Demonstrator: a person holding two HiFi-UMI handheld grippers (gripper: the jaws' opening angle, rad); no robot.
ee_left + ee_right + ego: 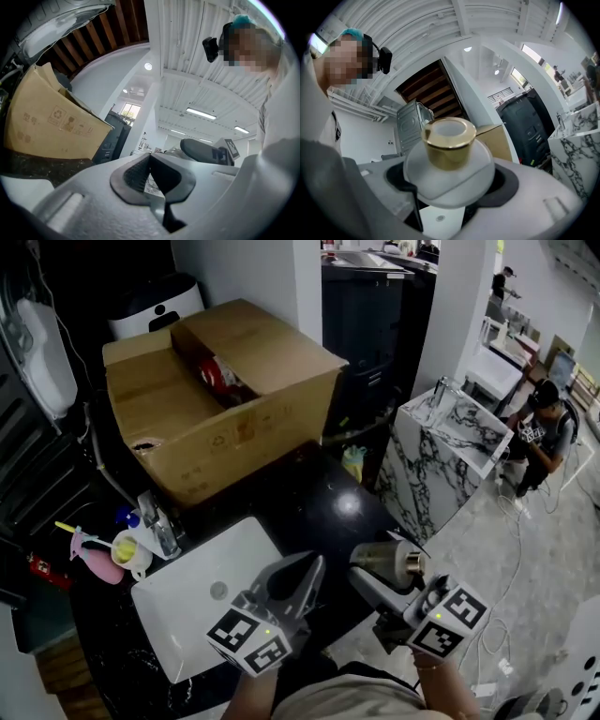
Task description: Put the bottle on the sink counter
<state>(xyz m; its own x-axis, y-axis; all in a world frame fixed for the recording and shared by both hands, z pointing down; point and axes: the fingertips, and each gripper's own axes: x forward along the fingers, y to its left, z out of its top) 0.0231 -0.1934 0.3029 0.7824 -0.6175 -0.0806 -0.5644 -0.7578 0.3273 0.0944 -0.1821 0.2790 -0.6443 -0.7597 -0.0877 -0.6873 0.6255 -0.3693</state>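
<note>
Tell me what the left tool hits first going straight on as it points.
Nothing close, it seems: the left tool aims upward into open room, cardboard box off to its left. Depth is unclear.

Bottle: lower half hidden behind my right gripper. Sink: 4 o'clock corner covered by my left gripper. Red thing in box mostly under the flaps, can't tell what. Clutter at sink's 9 o'clock too dark.

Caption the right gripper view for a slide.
Right gripper holds a frosted bottle with a gold cap, aimed upward, box behind.
</note>
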